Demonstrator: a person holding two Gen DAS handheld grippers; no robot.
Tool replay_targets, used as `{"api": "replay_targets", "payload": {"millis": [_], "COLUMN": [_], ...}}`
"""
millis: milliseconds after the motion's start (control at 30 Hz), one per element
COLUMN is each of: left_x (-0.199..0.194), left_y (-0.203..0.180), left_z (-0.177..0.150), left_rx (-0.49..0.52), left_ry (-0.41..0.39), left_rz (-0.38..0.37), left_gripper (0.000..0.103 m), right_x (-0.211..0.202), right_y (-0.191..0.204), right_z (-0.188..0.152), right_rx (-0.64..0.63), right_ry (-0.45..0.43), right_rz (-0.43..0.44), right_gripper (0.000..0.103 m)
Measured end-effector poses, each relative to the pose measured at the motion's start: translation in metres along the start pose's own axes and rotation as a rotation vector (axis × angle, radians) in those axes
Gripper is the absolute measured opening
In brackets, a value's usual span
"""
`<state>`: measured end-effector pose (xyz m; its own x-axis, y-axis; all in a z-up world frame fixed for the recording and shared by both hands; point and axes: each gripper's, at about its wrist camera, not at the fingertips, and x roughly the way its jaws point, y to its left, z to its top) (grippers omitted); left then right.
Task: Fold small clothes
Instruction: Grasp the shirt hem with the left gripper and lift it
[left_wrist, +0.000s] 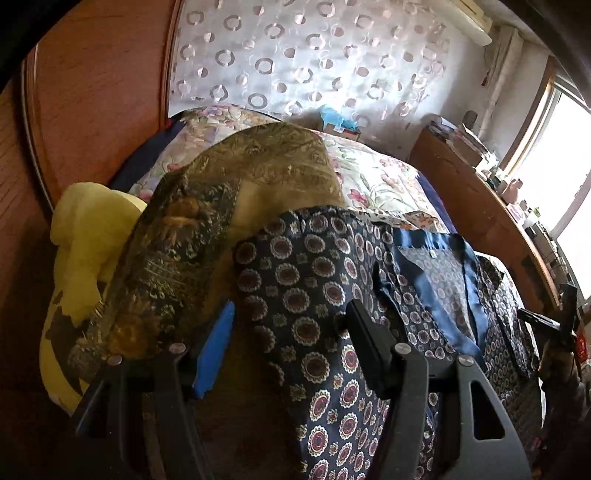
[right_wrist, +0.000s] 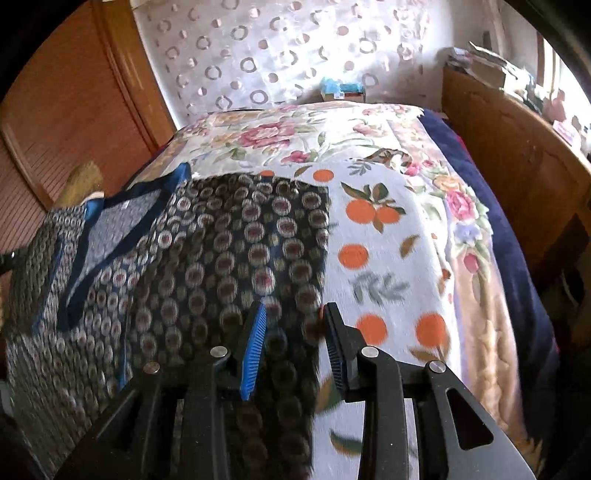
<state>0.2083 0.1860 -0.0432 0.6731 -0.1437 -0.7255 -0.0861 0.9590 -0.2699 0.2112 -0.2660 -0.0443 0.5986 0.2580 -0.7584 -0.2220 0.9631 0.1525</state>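
We see a dark navy garment (left_wrist: 310, 295) printed with round medallions lying spread on a bed (right_wrist: 491, 229), and beside it a second piece of the same print with a plain blue collar band (left_wrist: 439, 258) lying open. In the left wrist view the left tongs (left_wrist: 291, 328) stand wide apart over the medallion garment, one blue pad (left_wrist: 216, 347) at the left and one black finger at the right; the cloth runs between them, but the pads do not press on it. To their left lies an olive and gold paisley cloth (left_wrist: 207, 229), and beyond that a yellow plush cushion (left_wrist: 88, 236) at the edge of the bed. In the right wrist view the right tongs (right_wrist: 295, 350) stand at a narrower gap over the right edge of the same dark garment (right_wrist: 236, 240), which reaches down between the fingers; the picture is blurred there, and we cannot tell whether the pads touch the fabric, though they do not look pressed on it. Just right of that edge the bed is covered by a white towel with orange fruit (right_wrist: 384, 258), lying on a floral bedspread (right_wrist: 280, 136). Behind the bed hangs a white curtain with ring patterns (right_wrist: 258, 55), and a wooden cabinet (right_wrist: 517, 155) stands to the right.
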Motion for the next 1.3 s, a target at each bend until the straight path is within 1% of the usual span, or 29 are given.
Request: {"api": "replay_targets", "payload": {"millis": [133,233,267,300,333,367,433,467,567,700,767,900,967,1067,1133,1200,1300], "left_x": [0.004,0.009,0.010,0.011,0.010,0.009,0.007,0.004,-0.010,-0.037,-0.052,-0.077,-0.088,-0.103,-0.109,-0.116,-0.125], "left_y": [0.001,0.002,0.002,0.001,0.000,-0.001,-0.004,-0.007,-0.019,-0.044,-0.059,-0.076,-0.081,-0.084,-0.080,-0.073,-0.066], "left_z": [0.005,0.006,0.006,0.006,0.006,0.005,0.004,0.004,0.000,-0.012,-0.023,-0.053,-0.070,-0.100,-0.116,-0.132,-0.150], "left_rx": [-0.002,-0.004,-0.005,-0.003,-0.001,0.000,0.012,0.024,0.063,0.132,0.171,0.199,0.209,0.213,0.210,0.201,0.203], "left_ry": [0.014,0.025,0.030,0.033,0.033,0.032,0.034,0.030,0.002,-0.057,-0.090,-0.136,-0.158,-0.176,-0.168,-0.168,-0.162], "left_rz": [-0.001,0.004,0.005,0.006,0.010,0.022,0.031,0.026,0.008,-0.025,-0.045,-0.101,-0.119,-0.143,-0.150,-0.143,-0.109], "left_gripper": [0.057,0.048,0.042,0.039,0.030,0.017,0.011,0.006,0.003,0.002,0.002,0.002,0.002,0.002,0.002,0.002,0.002], "right_x": [0.012,0.019,0.021,0.022,0.023,0.023,0.017,0.012,-0.010,-0.042,-0.064,-0.108,-0.123,-0.138,-0.145,-0.151,-0.159], "right_y": [0.007,0.009,0.010,0.011,0.012,0.014,0.018,0.018,0.026,0.043,0.051,0.059,0.063,0.062,0.061,0.057,0.045], "right_z": [0.013,0.020,0.023,0.025,0.026,0.027,0.028,0.027,0.026,0.017,0.008,-0.021,-0.043,-0.078,-0.103,-0.127,-0.158], "right_rx": [-0.012,-0.015,-0.017,-0.019,-0.026,-0.038,-0.045,-0.041,-0.046,-0.094,-0.112,-0.135,-0.148,-0.166,-0.171,-0.164,-0.139], "right_ry": [0.012,0.026,0.034,0.037,0.036,0.032,0.005,-0.021,-0.101,-0.180,-0.237,-0.319,-0.338,-0.337,-0.332,-0.324,-0.305], "right_rz": [-0.023,-0.031,-0.036,-0.041,-0.046,-0.049,-0.041,-0.030,0.001,0.018,0.011,0.068,0.093,0.114,0.122,0.132,0.128], "right_gripper": [0.033,0.033,0.033,0.030,0.014,0.009,0.003,0.003,0.002,0.001,0.001,0.001,0.001,0.001,0.001,0.001,0.001]}}
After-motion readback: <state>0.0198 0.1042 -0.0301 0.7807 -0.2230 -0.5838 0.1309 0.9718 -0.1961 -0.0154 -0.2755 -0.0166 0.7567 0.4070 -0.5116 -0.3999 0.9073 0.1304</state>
